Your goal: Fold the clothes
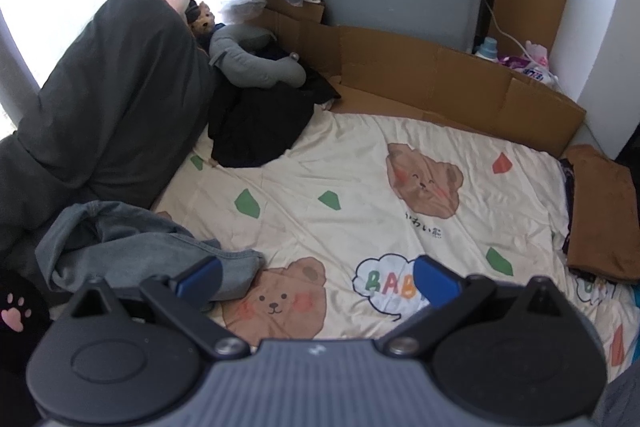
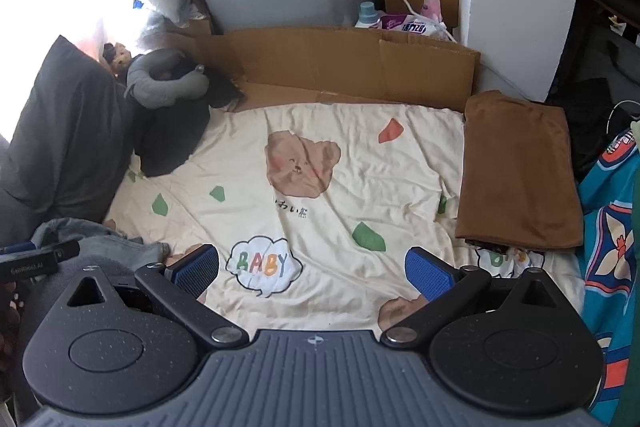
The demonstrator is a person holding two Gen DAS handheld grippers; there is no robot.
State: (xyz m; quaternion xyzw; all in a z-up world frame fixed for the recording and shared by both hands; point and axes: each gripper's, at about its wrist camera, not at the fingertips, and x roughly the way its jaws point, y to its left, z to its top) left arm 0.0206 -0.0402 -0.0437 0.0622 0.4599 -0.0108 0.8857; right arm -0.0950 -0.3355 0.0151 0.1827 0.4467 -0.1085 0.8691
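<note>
A crumpled blue-grey denim garment (image 1: 132,251) lies at the near left of the cream bear-print bed sheet (image 1: 328,163). My left gripper (image 1: 316,277) hovers open over the sheet, its left finger just above the denim's edge. A folded brown garment (image 2: 516,171) rests flat at the sheet's right side, on top of a darker patterned piece. My right gripper (image 2: 312,269) is open above the sheet's near edge with nothing between its blue pads. A black garment (image 1: 260,127) sits heaped at the far left. The denim (image 2: 104,239) shows at the left of the right wrist view too.
A dark grey pillow (image 1: 112,99) leans along the left. A grey neck pillow (image 1: 248,61) and a small teddy bear (image 1: 204,21) lie behind the black heap. Flattened cardboard (image 1: 440,79) lines the far edge. A teal patterned cloth (image 2: 608,227) hangs at the right.
</note>
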